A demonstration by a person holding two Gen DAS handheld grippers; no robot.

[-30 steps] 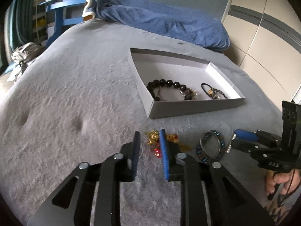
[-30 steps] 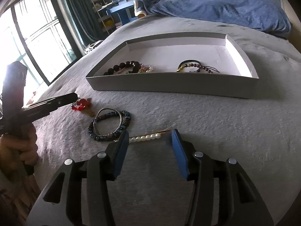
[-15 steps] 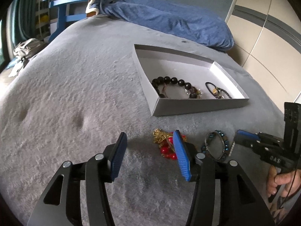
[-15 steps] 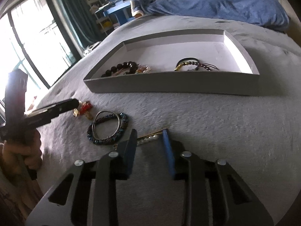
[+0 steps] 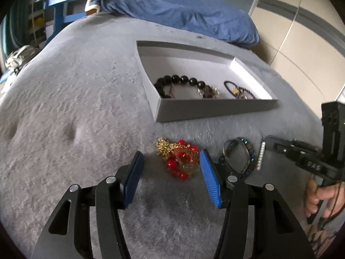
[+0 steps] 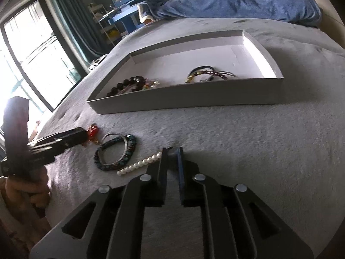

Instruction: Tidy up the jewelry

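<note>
A red and gold bead piece [image 5: 181,159] lies on the grey blanket between and just beyond the fingertips of my left gripper [image 5: 171,157], whose jaws stand open and apart from it. To its right lie a blue beaded bangle with a silver ring [image 5: 237,157] and a pearl hair pin [image 6: 140,164]. My right gripper [image 6: 172,150] is over the pin's near end. Its jaws are closing, with the pin's dark tip in the narrow gap and daylight still between the pads. The grey box [image 6: 194,97] holds a black bead bracelet [image 6: 127,84] and a dark cord bracelet [image 6: 207,73].
A blue duvet [image 5: 183,10] is heaped at the far end of the bed, with a blue desk [image 5: 60,6] beyond it. A window [image 6: 25,54] is to the left in the right wrist view. A person's hand [image 5: 319,196] holds the right gripper.
My left jaws have spread wider and now frame the red and gold piece. My right jaws have drawn in from wide apart to a narrow gap at the pearl pin's end.
</note>
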